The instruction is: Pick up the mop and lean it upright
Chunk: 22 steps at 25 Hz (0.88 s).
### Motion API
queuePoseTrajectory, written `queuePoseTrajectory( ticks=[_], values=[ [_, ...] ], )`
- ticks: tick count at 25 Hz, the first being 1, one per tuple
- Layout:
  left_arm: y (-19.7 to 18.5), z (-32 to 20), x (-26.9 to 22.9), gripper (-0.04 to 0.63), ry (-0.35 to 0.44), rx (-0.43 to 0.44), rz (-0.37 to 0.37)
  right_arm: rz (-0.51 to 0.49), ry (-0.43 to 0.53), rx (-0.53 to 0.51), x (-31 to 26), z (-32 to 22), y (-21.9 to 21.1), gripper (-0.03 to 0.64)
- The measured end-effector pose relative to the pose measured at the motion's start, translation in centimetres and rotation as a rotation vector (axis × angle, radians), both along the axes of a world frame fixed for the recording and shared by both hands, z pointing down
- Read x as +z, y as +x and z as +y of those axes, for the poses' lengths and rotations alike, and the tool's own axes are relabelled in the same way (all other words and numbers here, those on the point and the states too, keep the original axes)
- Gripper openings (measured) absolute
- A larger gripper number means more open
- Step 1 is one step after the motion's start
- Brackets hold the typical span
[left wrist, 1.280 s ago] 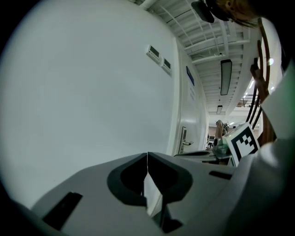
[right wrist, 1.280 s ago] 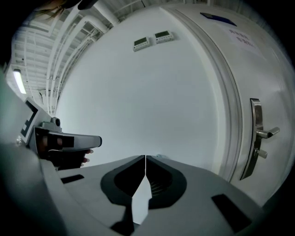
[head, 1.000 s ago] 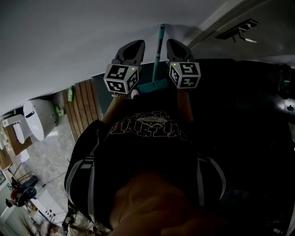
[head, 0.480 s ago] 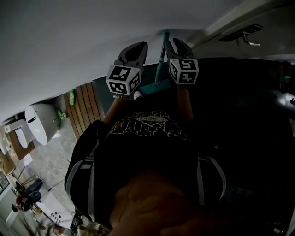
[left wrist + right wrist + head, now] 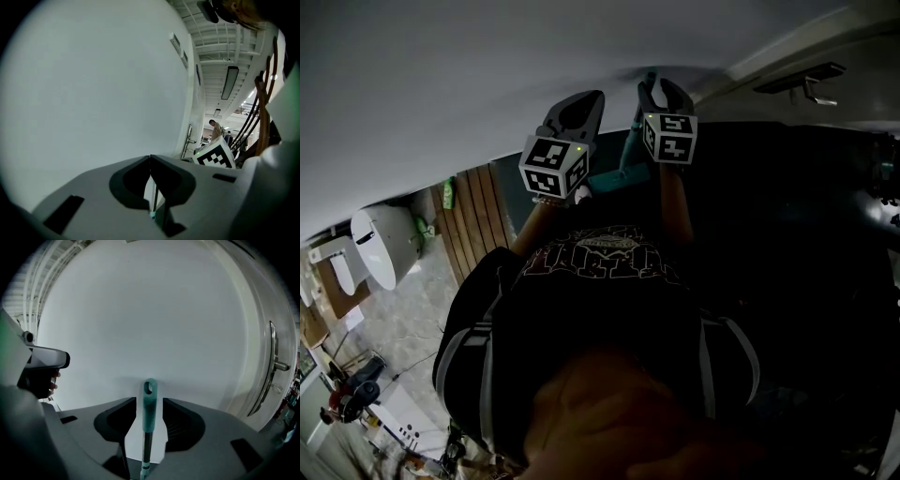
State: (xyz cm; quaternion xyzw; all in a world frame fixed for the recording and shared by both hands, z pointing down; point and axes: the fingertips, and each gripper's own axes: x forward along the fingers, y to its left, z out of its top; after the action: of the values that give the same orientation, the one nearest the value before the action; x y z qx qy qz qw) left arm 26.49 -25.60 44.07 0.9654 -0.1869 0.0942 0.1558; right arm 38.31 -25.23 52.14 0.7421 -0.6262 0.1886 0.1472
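Left gripper (image 5: 150,159) closed, jaw tips meeting, nothing between them; a thin pole shows through the gap under the tips. Mop (image 5: 630,150) stands upright between the 2 grippers, just right of the left one, its teal handle top against the white wall (image 5: 487,84). Right gripper (image 5: 149,401): jaws have just been opening and now stand wide apart, with the handle centred between them and touching neither pad.

Teal mop (image 5: 627,150) against white wall (image 5: 469,84), right tool (image 5: 662,87) at its handle top, left tool (image 5: 594,97) beside.
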Motion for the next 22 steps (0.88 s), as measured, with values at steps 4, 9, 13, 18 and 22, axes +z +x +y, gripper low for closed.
queuePoseTrajectory(
  ticks=[4, 9, 13, 18, 22],
  values=[
    [-0.4, -0.4, 0.3, 0.044, -0.007, -0.007, -0.003, 0.003, -0.013, 0.017, 0.7, -0.7, 0.2, 0.169],
    [-1.1, -0.9, 0.4, 0.044, -0.008, -0.014, -0.005, 0.0, -0.021, 0.043, 1.3, -1.3, 0.6, 0.169],
    [-1.3, -1.2, 0.6, 0.044, -0.011, -0.018, -0.005, 0.006, -0.039, 0.043, 2.0, -1.7, 0.9, 0.167],
    [-1.8, -1.3, 0.6, 0.044, -0.015, -0.021, -0.008, 0.031, -0.048, 0.037, 2.3, -1.9, 0.5, 0.165],
    [-2.1, -1.3, 0.6, 0.044, -0.016, -0.032, -0.008, 0.043, -0.041, 0.034, 2.4, -1.9, 0.5, 0.132]
  ],
)
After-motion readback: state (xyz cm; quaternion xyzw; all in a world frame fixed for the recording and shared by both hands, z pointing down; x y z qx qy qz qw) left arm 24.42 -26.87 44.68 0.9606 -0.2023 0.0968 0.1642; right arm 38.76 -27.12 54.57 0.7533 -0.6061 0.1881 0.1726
